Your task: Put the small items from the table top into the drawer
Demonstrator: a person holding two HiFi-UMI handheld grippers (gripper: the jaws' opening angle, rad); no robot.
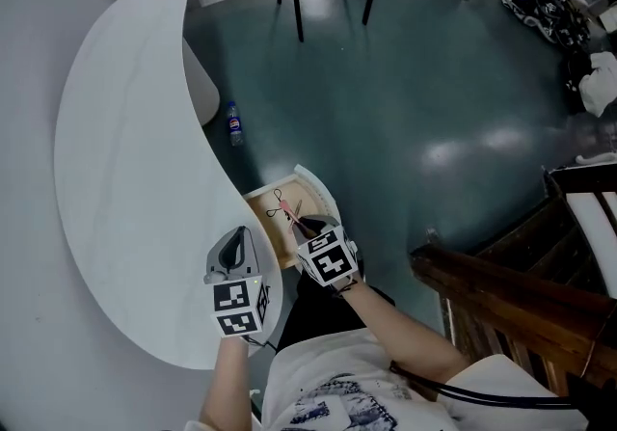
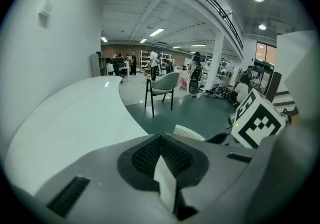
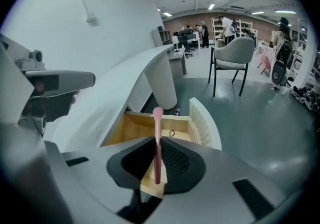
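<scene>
My right gripper [image 3: 158, 154]: clamps pink stick [image 3: 158, 124], perhaps a brush, aimed lengthwise into the drawer [image 3: 132, 129] ahead.
My left gripper [image 2: 162, 160]: closed, empty.

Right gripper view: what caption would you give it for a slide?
Right gripper pinching a thin pink stick over the open wooden drawer beside the curved white table.

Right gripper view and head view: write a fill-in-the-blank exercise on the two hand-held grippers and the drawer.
1. The right hand-held gripper is shut on a thin ____ stick.
2. The wooden drawer below it stands ____.
3. The left hand-held gripper, jaws together with nothing between them, hangs over the white ____.
Missing words: pink; open; table.
</scene>
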